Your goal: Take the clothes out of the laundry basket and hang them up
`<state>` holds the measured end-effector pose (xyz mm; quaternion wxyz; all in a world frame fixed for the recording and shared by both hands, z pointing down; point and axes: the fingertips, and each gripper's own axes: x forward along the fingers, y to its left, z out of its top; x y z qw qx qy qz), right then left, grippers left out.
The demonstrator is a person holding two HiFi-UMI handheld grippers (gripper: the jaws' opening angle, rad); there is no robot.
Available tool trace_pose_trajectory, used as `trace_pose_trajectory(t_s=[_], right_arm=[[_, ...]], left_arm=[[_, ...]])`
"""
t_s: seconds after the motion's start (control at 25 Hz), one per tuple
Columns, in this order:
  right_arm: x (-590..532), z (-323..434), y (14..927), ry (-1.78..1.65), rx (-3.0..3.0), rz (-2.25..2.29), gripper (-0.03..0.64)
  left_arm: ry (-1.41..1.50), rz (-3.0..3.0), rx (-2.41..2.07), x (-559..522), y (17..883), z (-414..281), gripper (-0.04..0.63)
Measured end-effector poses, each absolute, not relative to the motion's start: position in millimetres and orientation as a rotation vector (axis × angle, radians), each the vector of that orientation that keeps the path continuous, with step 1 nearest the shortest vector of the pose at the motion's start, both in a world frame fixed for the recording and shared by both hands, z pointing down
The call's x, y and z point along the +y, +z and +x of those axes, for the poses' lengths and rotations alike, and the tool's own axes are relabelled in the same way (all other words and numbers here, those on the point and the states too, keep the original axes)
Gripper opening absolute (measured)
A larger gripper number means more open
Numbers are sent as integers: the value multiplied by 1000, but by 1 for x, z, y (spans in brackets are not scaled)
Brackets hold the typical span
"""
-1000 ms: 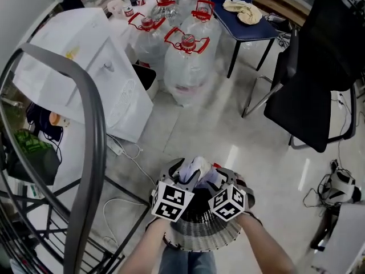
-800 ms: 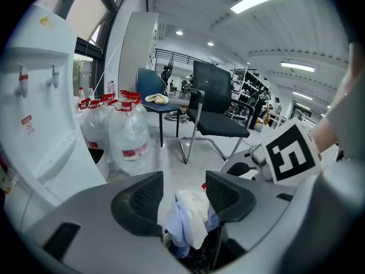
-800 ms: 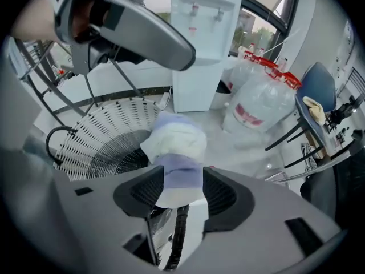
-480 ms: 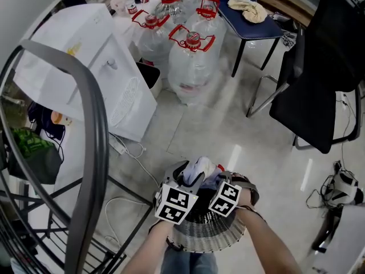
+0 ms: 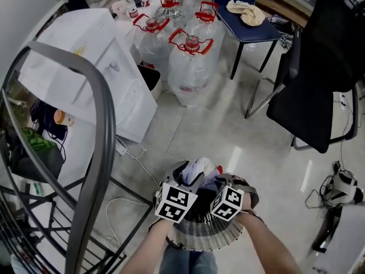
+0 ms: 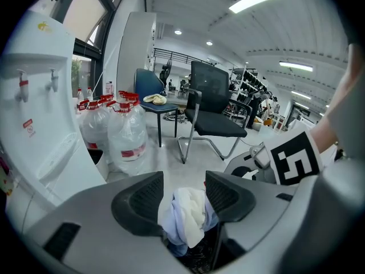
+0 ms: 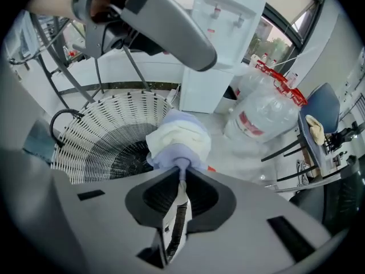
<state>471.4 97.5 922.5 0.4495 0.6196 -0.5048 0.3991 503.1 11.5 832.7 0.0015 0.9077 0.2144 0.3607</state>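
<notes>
Pale glossy floor (image 5: pixel 228 136): white water dispenser (image 5: pixel 91 61), red-capped water jugs (image 5: pixel 191 61), black office chair (image 5: pixel 319 79), grey drying rack (image 5: pixel 98 153). White slatted laundry basket (image 5: pixel 199 241) holds white-and-lilac clothes (image 5: pixel 199 167), bunched at its top. Right gripper (image 7: pixel 181 173), jaws just closing, pinches the lilac fabric. Left gripper (image 6: pixel 183 194) stands spread, the bundle between its jaws.

A bunched garment (image 5: pixel 199 169), white with pale lilac-blue folds (one bundle, though how many pieces it holds cannot be told), rises out of the mouth of the laundry basket (image 5: pixel 201 240). A twisted fold at its near side is pinched in the right tool (image 7: pixel 181 174), whose jaws have just been closing on it. The basket is round, white and slatted with a dark inside, and it stands upright on the floor.
</notes>
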Motion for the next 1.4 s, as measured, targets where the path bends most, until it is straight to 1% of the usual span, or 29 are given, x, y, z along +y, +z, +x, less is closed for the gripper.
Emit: trace_pose_trajectory(t_s=[0.32,0.72,1.4], right_arm=[[98,463,876,880,-1269,1665,35],[107,449,794,770,-1287,1873,34],[114,433,594,515,-1317,2070,34]], left_arm=[[1104,2867,648,17,809,496,241],[1066,2899,613,25,762,470,242],[967,2939,613,28,659,416,242]])
